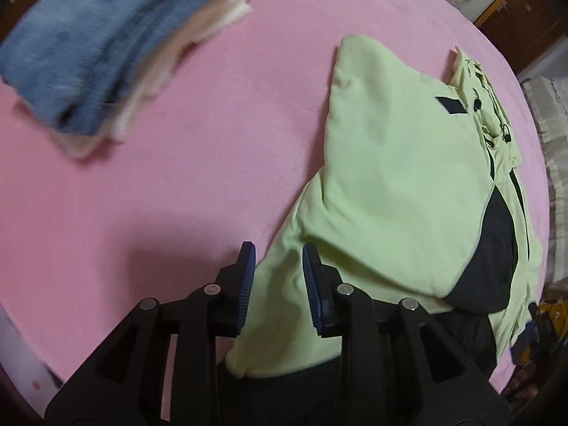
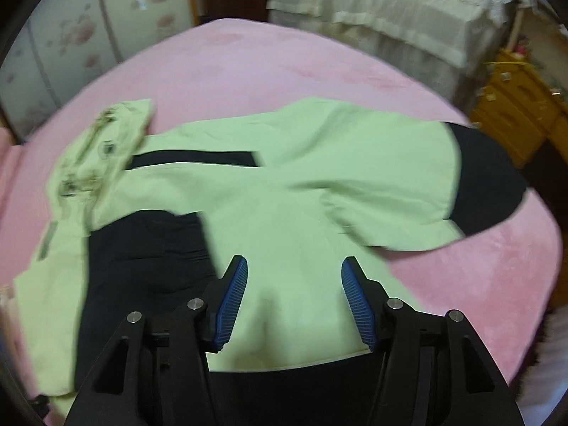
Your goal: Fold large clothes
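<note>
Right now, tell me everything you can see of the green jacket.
The jacket is pale green with black panels: a dark band across the chest, a black patch at one sleeve's end, a larger black area low down. It looks like thick, soft fabric. A collar or hood with cords and toggles lies bunched at one end. It lies flat on the pink bedcover, partly folded, sleeves laid over the body. Both grippers, left and right, are open above it, gripping nothing.
</note>
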Tool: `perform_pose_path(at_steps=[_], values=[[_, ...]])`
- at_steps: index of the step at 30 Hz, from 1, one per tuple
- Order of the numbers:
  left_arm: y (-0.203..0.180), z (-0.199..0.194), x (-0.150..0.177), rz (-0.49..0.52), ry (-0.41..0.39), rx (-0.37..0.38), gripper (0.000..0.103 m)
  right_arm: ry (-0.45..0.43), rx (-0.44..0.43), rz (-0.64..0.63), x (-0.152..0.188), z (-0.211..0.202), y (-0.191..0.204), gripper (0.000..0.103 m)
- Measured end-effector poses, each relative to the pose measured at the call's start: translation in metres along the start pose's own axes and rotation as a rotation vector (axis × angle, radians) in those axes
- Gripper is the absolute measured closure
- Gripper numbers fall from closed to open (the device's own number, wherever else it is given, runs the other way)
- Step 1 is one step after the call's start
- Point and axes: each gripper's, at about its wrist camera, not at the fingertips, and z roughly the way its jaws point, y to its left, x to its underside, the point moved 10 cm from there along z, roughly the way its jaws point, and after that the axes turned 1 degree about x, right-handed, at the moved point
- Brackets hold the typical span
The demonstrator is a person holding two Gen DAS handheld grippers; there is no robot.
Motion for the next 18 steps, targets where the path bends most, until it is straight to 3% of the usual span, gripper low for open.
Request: perform_pose_path(at_steps=[2, 3, 5, 6, 8, 13, 15, 16, 18], values=[[-0.006, -0.017, 0.003, 0.053, -0.02, -0.015, 0.08, 0.106, -0.149, -0.027, 0.014, 0.005, 0.033, 0.091], [-0.012, -0.022, 0.004, 0.074, -0.02, -0.007, 0.08, 0.168, -0.238, -0.028, 0.024, 0.007, 0.055, 0.095], [-0.042, -0.028, 0.008, 0.138, 0.006, 0.068, 0.094, 0.226, -0.406, -0.017, 0.043, -0.001, 0.091, 0.099], [-0.051, -0.028, 0.008, 0.159, 0.01, 0.081, 0.095, 0.263, -0.508, -0.025, 0.055, -0.007, 0.118, 0.1], [-0.08, -0.018, 0.005, 0.199, 0.029, 0.123, 0.103, 0.327, -0.625, -0.071, 0.078, -0.015, 0.163, 0.1], [-0.127, 0.025, 0.0, 0.209, 0.136, 0.191, 0.103, 0.483, -0.776, -0.194, 0.14, -0.019, 0.244, 0.1], [-0.124, 0.041, -0.001, 0.207, 0.168, 0.133, 0.103, 0.5, -0.787, -0.209, 0.146, -0.012, 0.25, 0.1], [-0.116, 0.049, -0.004, 0.212, 0.168, 0.07, 0.103, 0.501, -0.771, -0.228, 0.146, -0.003, 0.248, 0.1], [-0.098, 0.055, -0.013, 0.211, 0.148, -0.004, 0.103, 0.458, -0.733, -0.262, 0.134, 0.012, 0.226, 0.103]])
